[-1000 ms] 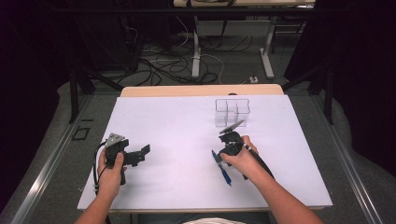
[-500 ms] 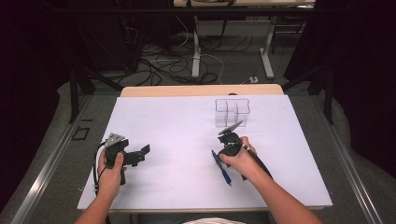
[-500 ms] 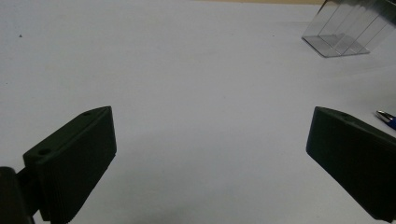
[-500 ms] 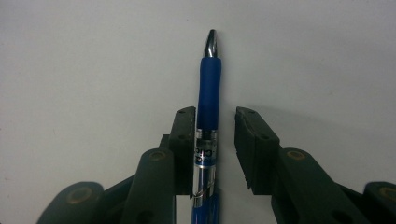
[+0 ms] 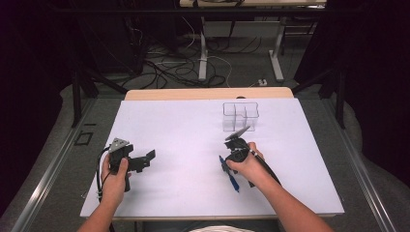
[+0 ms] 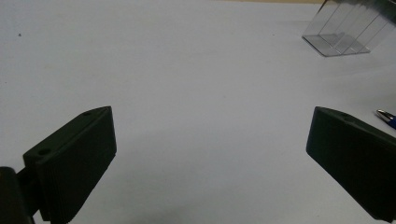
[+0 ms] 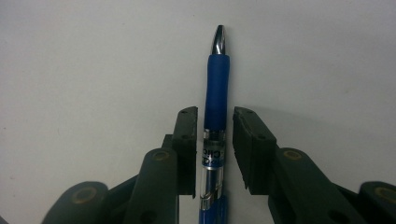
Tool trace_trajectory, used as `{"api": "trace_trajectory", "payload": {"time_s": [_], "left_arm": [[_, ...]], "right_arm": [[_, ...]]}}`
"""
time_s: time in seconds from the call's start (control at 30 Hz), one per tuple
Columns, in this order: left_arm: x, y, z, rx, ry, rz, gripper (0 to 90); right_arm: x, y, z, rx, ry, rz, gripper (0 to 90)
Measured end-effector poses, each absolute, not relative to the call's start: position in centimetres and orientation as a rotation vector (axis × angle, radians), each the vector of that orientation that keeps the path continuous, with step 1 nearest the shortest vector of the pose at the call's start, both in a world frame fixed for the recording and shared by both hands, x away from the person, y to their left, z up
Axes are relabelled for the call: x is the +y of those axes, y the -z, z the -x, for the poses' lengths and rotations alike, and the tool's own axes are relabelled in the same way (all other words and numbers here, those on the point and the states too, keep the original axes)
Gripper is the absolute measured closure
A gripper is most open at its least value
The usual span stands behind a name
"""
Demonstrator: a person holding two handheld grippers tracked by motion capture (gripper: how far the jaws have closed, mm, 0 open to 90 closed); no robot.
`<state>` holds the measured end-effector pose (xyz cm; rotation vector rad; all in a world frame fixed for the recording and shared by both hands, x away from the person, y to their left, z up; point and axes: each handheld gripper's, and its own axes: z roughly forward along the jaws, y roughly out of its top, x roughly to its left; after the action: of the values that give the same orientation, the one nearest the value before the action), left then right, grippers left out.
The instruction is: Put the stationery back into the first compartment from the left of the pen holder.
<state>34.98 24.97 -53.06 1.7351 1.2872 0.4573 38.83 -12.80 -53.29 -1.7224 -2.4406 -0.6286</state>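
A blue pen point(image 7: 215, 84) with a silver tip lies on the white table, and in the high view the pen point(image 5: 233, 181) sits just left of the person's right hand. My right gripper point(image 7: 215, 111) points down over it with one jaw on each side of the barrel. The jaws have just been closing; a narrow gap still shows on the right side, so they stand open around the pen. My left gripper point(image 5: 146, 162) rests at the table's left with its jaws wide apart. Nothing lies between the jaws of the left gripper point(image 6: 212, 121).
A clear plastic box with dividers point(image 5: 240, 116) stands at the back of the white table top point(image 5: 183, 125), beyond the right hand. The same clear box point(image 6: 345, 32) and the pen's tip point(image 6: 385, 115) show at the right of the left gripper view. Cables lie on the floor behind the table.
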Motion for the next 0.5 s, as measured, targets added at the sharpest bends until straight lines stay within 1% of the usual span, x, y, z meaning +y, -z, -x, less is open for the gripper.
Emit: {"api": "trace_trajectory", "payload": {"time_s": [0.27, 0.5], "left_arm": [[24.98, 53.07, -34.98, 1.288, -0.458, -1.732, 1.6], [24.98, 53.06, -34.97, 1.289, -0.458, -1.734, 1.7]], "right_arm": [[-12.78, 53.27, -38.84, -2.441, 0.6, 1.721, 78.2], [-12.86, 53.29, -38.93, -2.418, 0.598, 1.733, 79.3]]}}
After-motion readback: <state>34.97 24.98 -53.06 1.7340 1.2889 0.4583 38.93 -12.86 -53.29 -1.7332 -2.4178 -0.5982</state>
